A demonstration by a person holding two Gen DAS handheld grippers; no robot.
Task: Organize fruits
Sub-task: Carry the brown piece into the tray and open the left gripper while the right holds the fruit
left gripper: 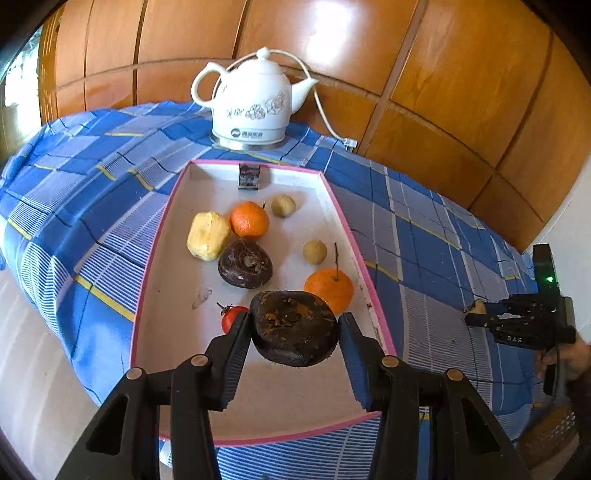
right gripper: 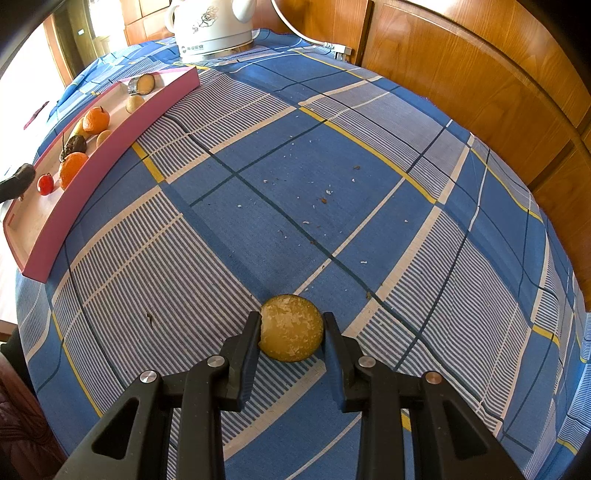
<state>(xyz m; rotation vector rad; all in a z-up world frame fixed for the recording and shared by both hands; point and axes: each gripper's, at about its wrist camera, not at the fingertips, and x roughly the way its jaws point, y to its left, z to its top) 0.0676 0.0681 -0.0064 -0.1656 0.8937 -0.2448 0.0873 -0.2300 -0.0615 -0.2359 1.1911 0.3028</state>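
We see the left gripper [left gripper: 294, 325] with jaws clamped on a dark, rough-skinned fruit [left gripper: 294, 332] over the pink-rimmed tray [left gripper: 369, 266]. Only the right wrist view shows the right gripper [right gripper: 291, 332] gripping a yellowish, flaky round fruit [right gripper: 291, 326] on the checked bench [right gripper: 332, 184].

Light: bright daylight from a window [right gripper: 22, 74] at the left edge, blown out white.
Glare: white patch on the wood panels [left gripper: 332, 33].
Shadows: soft, short, under the fruit.
Focus: sharp mid-frame.
Edges: strong fisheye bending, dark corners.
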